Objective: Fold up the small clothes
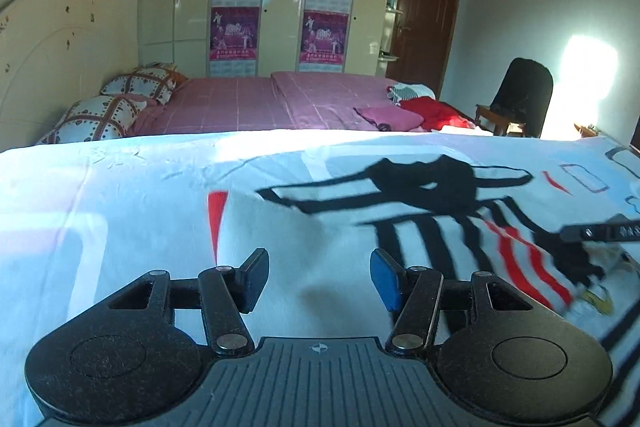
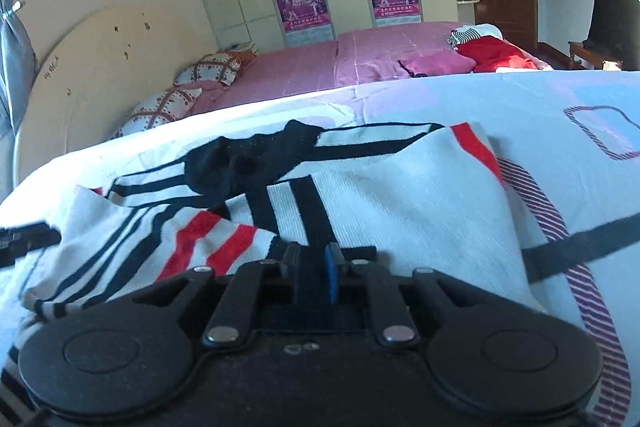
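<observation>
A small white sweater [image 2: 384, 195] with black and red stripes and a black collar lies spread on the light printed sheet [image 2: 560, 99]. It also shows in the left wrist view [image 1: 420, 211]. My right gripper [image 2: 315, 269] is shut on the sweater's near edge, next to a folded-over red-striped sleeve [image 2: 216, 243]. My left gripper [image 1: 319, 279] is open and empty, just above the sweater's white body, left of the striped part. The right gripper's finger [image 1: 600, 231] enters the left wrist view from the right, over the sleeve.
Behind the work surface is a pink bed [image 1: 256, 107] with patterned pillows [image 1: 100, 115] and a pile of pink and red clothes [image 1: 416, 111]. A dark chair [image 1: 520, 95] stands at the right by a brown door [image 1: 428, 11]. Wardrobes with posters [image 1: 240, 3] line the back wall.
</observation>
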`<action>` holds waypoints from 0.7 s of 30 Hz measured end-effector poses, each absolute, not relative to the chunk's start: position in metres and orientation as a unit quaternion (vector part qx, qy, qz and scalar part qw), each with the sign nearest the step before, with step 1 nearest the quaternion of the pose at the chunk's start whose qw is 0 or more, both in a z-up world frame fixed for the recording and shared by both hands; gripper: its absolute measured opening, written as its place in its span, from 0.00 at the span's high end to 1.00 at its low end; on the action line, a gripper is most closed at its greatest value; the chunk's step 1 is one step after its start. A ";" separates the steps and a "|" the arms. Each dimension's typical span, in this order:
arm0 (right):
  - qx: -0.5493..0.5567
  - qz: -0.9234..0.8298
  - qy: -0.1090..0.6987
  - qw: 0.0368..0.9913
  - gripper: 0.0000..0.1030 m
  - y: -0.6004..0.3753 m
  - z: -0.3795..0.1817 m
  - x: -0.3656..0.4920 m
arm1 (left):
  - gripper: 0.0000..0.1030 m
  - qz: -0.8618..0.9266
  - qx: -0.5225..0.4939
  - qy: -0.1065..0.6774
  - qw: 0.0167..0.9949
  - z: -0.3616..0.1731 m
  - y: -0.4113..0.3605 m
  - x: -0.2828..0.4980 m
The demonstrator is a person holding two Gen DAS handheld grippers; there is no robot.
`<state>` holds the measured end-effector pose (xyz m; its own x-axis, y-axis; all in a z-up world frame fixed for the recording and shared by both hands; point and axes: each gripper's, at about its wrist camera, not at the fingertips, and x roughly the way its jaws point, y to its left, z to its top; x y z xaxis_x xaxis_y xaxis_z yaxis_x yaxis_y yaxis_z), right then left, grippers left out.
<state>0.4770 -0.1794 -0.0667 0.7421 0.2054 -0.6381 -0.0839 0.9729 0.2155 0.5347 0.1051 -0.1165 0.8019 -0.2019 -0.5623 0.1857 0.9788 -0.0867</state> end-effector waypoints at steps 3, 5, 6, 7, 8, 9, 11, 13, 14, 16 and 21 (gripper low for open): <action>0.083 0.095 0.342 0.931 0.89 -0.174 -0.063 0.484 | 0.45 -0.097 -0.021 0.304 0.947 -0.119 0.112 0.558; 0.075 0.101 0.346 0.930 0.89 -0.168 -0.064 0.492 | 0.45 -0.087 -0.021 0.323 0.942 -0.131 0.114 0.574; 0.068 0.097 0.357 0.927 0.89 -0.165 -0.069 0.499 | 0.45 -0.083 -0.021 0.345 0.935 -0.140 0.114 0.582; 0.055 0.085 0.375 0.922 0.91 -0.161 -0.077 0.507 | 0.45 -0.081 -0.021 0.351 0.932 -0.149 0.113 0.584; 0.052 0.078 0.375 0.922 0.91 -0.160 -0.083 0.511 | 0.45 -0.080 -0.016 0.341 0.936 -0.151 0.110 0.582; 0.060 0.074 0.374 0.923 0.91 -0.160 -0.083 0.515 | 0.45 -0.078 -0.011 0.340 0.937 -0.150 0.108 0.580; 0.075 0.074 0.366 0.925 0.86 -0.160 -0.076 0.517 | 0.45 -0.069 -0.004 0.335 0.940 -0.145 0.105 0.576; 0.076 0.081 0.348 0.931 0.86 -0.156 -0.071 0.519 | 0.45 -0.070 -0.004 0.314 0.947 -0.135 0.106 0.571; 0.076 0.092 0.343 0.932 0.86 -0.152 -0.069 0.522 | 0.45 -0.069 -0.002 0.306 0.949 -0.132 0.105 0.573; 0.074 0.130 0.332 0.932 0.86 -0.141 -0.065 0.526 | 0.45 -0.065 -0.003 0.306 0.950 -0.129 0.107 0.580; -0.017 0.189 0.364 0.912 0.84 -0.091 -0.082 0.543 | 0.44 -0.057 -0.015 0.324 0.944 -0.150 0.115 0.594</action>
